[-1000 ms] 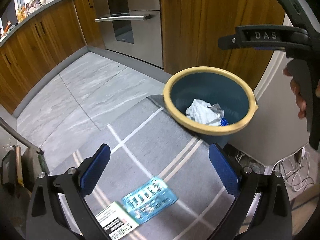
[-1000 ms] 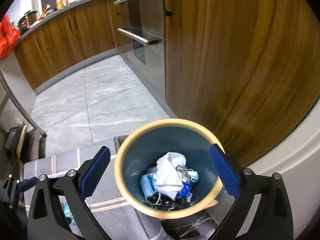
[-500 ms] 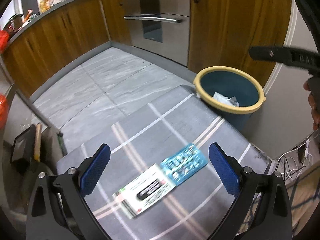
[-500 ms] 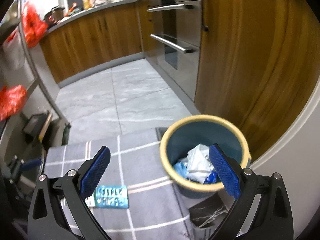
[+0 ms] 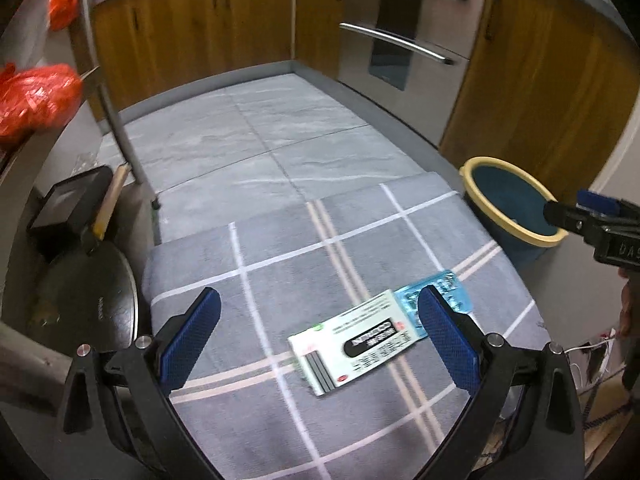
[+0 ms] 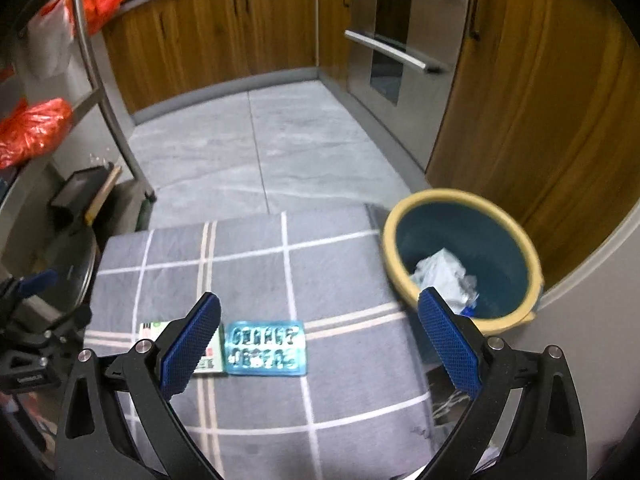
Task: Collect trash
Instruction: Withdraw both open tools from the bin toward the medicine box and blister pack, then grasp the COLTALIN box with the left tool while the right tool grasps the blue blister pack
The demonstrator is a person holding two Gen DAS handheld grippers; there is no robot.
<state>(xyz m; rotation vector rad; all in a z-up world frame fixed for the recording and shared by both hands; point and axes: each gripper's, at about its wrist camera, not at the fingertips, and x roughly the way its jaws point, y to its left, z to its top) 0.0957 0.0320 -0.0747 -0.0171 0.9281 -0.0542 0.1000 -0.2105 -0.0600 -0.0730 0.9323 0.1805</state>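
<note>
A white and black printed card (image 5: 354, 342) and a blue blister pack (image 5: 444, 294) lie side by side on a grey checked cloth (image 5: 280, 240). In the right wrist view the blister pack (image 6: 265, 349) lies between my fingers and the card (image 6: 210, 354) is partly hidden by the left finger. A blue bin with a yellow rim (image 6: 460, 256) holds crumpled paper and wrappers (image 6: 442, 276); it also shows in the left wrist view (image 5: 508, 216). My left gripper (image 5: 320, 334) is open and empty above the cloth. My right gripper (image 6: 320, 334) is open and empty.
Wooden cabinets (image 6: 532, 92) and a steel oven (image 6: 396, 40) line the far side and the right. A metal rack (image 5: 116, 112) with red bags (image 5: 36, 100) stands at the left, with a round lid (image 5: 88, 296) and a black box (image 5: 68, 204) below it.
Both grippers have pulled back and up from the bin. The card and blister pack have come fully into both views, and the bin now sits far right.
</note>
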